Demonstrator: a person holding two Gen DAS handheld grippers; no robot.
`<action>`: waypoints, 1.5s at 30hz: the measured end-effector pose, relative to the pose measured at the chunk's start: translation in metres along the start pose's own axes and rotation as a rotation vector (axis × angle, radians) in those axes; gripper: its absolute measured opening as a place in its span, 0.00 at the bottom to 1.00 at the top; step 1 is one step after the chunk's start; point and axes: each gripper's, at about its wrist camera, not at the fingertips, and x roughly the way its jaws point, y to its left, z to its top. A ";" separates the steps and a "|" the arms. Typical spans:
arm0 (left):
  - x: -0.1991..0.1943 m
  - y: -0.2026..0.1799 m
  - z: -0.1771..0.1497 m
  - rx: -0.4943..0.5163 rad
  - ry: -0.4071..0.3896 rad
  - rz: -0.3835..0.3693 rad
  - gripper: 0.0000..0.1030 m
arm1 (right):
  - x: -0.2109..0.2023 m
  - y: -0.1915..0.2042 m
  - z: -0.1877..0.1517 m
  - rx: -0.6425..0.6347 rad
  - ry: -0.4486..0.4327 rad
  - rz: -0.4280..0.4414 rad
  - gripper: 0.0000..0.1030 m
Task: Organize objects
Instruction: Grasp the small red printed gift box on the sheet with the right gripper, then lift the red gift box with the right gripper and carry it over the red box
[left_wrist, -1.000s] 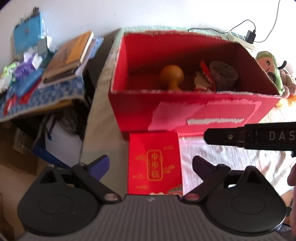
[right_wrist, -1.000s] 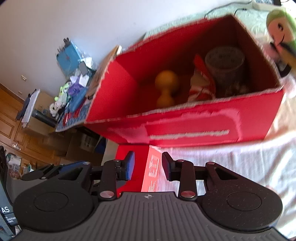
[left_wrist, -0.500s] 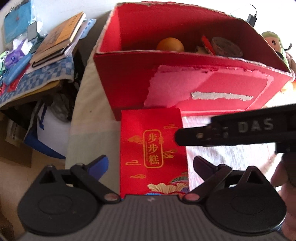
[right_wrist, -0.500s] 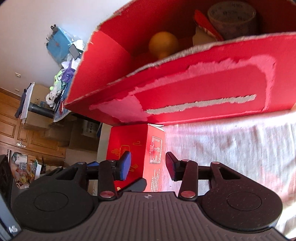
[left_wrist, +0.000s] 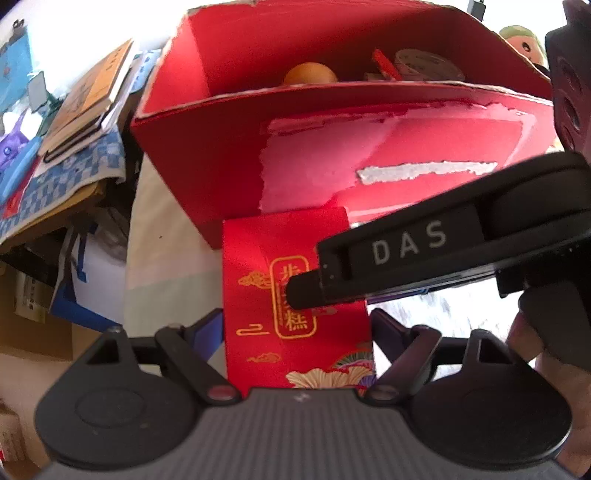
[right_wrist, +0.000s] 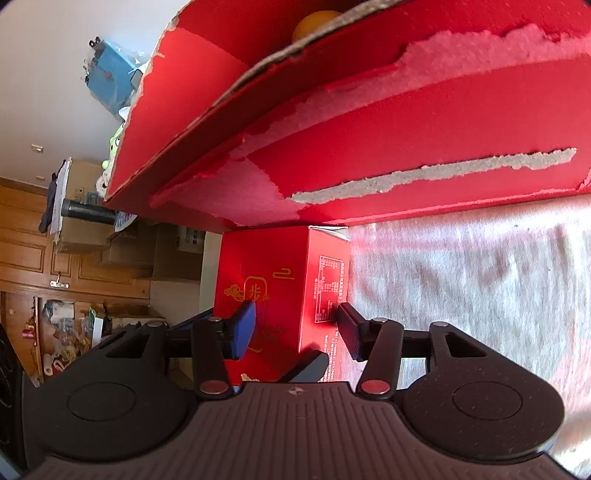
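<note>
A small red gift box (left_wrist: 258, 258) with gold characters lies on the bed cloth against the front wall of a large open red carton (left_wrist: 221, 147). My left gripper (left_wrist: 295, 326) straddles it lengthwise. Its jaws are closing, with a pad close at each long side of the box, and I see no squeeze. My right gripper (right_wrist: 295, 328) comes in from the right with its jaws opening, set astride the box's (right_wrist: 258, 266) upper right edge. One of its fingers (left_wrist: 303, 291) lies over the gold label. An orange ball-shaped thing (left_wrist: 310, 74) and a tape roll (left_wrist: 424, 64) sit inside the carton.
Left of the carton, books (left_wrist: 85, 99) are stacked on a blue checked cloth above clutter. A plush toy (left_wrist: 521, 40) is behind the carton at the right. White bed cloth (right_wrist: 461, 277) stretches right of the box. A hand (left_wrist: 528, 350) holds the right gripper. A wooden cabinet (right_wrist: 29, 240) stands far left.
Both grippers have sunk toward the small red box, which now fills more of each view. The right jaws have widened around its edge, and the left jaws have narrowed.
</note>
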 end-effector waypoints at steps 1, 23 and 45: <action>-0.001 -0.001 0.000 0.007 0.002 -0.006 0.78 | -0.001 -0.001 -0.001 -0.003 0.001 -0.002 0.51; -0.021 -0.131 0.036 0.461 0.005 -0.279 0.77 | -0.114 -0.097 -0.032 0.228 -0.200 -0.127 0.51; -0.100 -0.191 0.090 0.562 -0.387 -0.371 0.77 | -0.222 -0.077 -0.047 0.166 -0.692 -0.241 0.54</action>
